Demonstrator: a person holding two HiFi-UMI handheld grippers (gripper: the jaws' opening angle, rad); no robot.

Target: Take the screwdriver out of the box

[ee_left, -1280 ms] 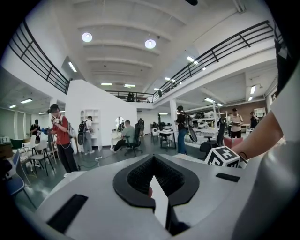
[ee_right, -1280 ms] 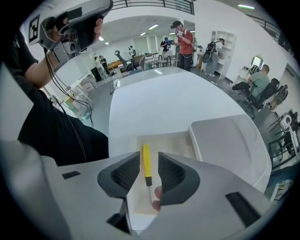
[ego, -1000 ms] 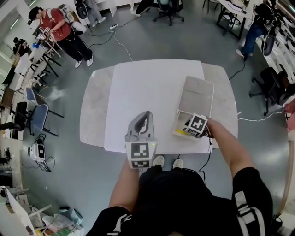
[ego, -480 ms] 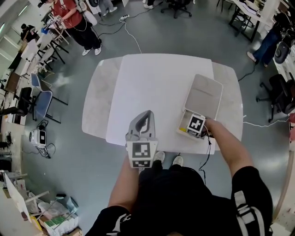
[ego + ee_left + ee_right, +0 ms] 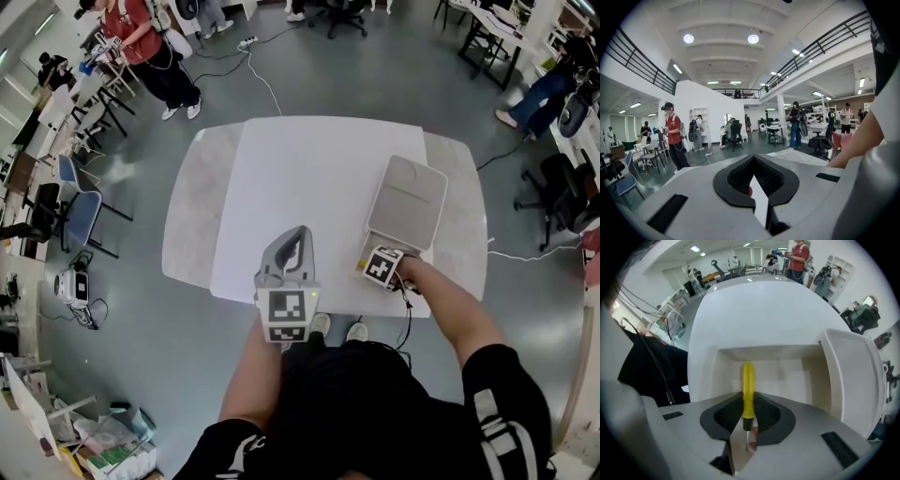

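A yellow-handled screwdriver [image 5: 748,385] sits between the jaws of my right gripper [image 5: 748,404], which is shut on its handle near the metal shaft. Its handle points over the open white box [image 5: 787,369], whose inside shows just past the jaws. In the head view the right gripper [image 5: 378,263] is at the box's [image 5: 405,202] near end on the white table [image 5: 300,178]. My left gripper [image 5: 297,234] hovers over the table's front edge, left of the box. Its jaws [image 5: 752,180] are shut with nothing in them.
The box's lid [image 5: 855,376] stands open at the right in the right gripper view. People [image 5: 150,47], chairs [image 5: 70,220] and desks surround the table on the grey floor. A cable [image 5: 258,89] runs along the floor behind the table.
The right gripper has drawn a little back toward me at the box's near end, holding the screwdriver. The left gripper has stayed where it was.
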